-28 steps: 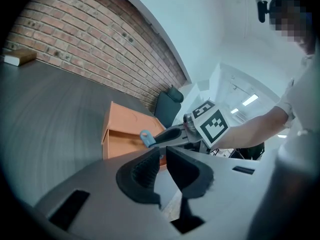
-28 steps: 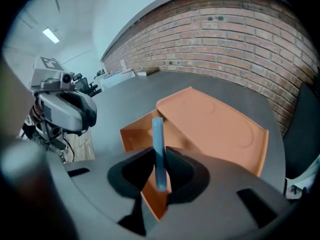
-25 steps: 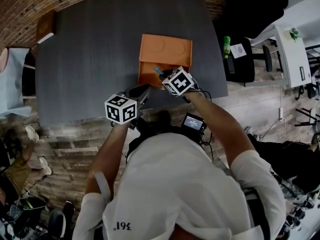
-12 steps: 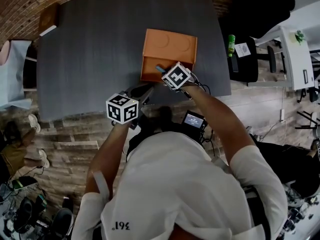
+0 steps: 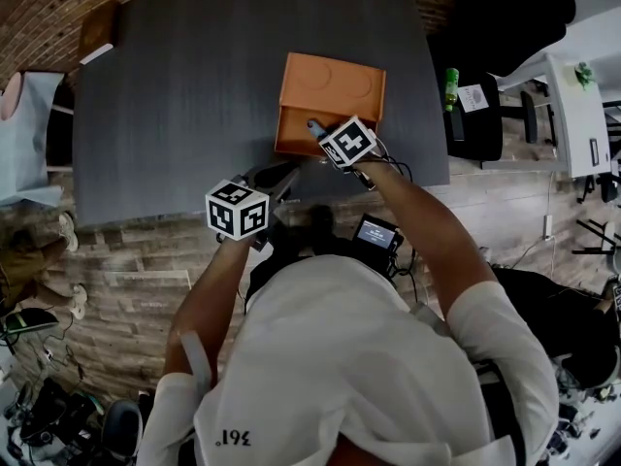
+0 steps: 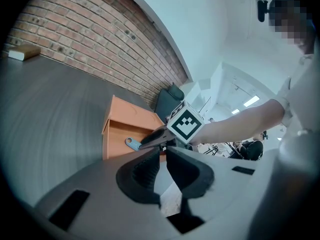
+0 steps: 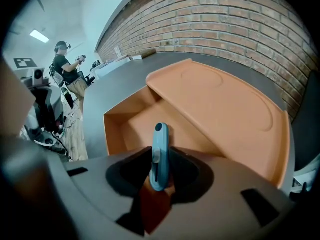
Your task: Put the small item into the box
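Observation:
An orange box [image 5: 330, 85] stands on the dark table [image 5: 175, 95], its lid folded back and its open compartment [image 7: 135, 124] facing me. The small blue item [image 7: 159, 134] stands upright between the fingers of my right gripper [image 7: 160, 159], just over the compartment's near edge. Those jaws have just been opening; dark gaps show beside the item and the pads do not press on it. From the head view the right gripper [image 5: 318, 129] tilts down into the box. My left gripper [image 6: 162, 159] waits at the table's near edge [image 5: 277, 178], with a narrow slit between its fingers and nothing in it.
A book [image 5: 97, 42] lies at the table's far left corner. A green bottle [image 5: 440, 90] and a black chair [image 5: 475, 115] are to the right of the table. A small screen device [image 5: 374, 233] hangs below my right forearm. A person [image 7: 67, 66] stands far off.
My right gripper has sunk slightly toward the box's open compartment with the blue item between its fingers. The left gripper has stayed in place.

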A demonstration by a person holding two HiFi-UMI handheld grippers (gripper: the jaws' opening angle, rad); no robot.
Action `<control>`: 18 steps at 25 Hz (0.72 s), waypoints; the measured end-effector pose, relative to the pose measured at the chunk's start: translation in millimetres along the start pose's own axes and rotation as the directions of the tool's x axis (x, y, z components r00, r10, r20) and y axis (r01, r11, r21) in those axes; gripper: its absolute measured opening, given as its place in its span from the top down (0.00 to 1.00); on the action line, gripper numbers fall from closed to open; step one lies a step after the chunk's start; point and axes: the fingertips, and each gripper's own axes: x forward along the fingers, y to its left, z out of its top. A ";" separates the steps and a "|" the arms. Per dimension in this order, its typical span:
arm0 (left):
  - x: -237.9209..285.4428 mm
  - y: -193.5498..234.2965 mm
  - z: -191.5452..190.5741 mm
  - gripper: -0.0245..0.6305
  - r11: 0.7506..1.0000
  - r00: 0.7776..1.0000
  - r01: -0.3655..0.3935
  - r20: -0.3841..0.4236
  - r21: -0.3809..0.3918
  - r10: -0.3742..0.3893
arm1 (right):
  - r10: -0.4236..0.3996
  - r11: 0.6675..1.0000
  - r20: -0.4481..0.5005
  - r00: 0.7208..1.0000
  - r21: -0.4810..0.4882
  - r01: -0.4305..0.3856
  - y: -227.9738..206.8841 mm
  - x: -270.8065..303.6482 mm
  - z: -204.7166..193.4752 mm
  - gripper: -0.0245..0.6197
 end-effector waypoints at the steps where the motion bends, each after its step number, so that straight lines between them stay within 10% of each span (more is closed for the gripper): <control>1: 0.0 -0.2 0.4 0.89 1.000 1.000 0.000 0.001 0.000 0.000 | 0.000 1.000 -0.002 1.000 0.004 0.000 -1.0 -0.1 -1.3 0.79; 18: -7.0 -6.4 18.7 0.89 1.000 0.998 -0.003 0.059 0.020 0.002 | -0.047 0.998 0.087 0.995 0.042 0.044 -7.6 -25.5 4.0 0.78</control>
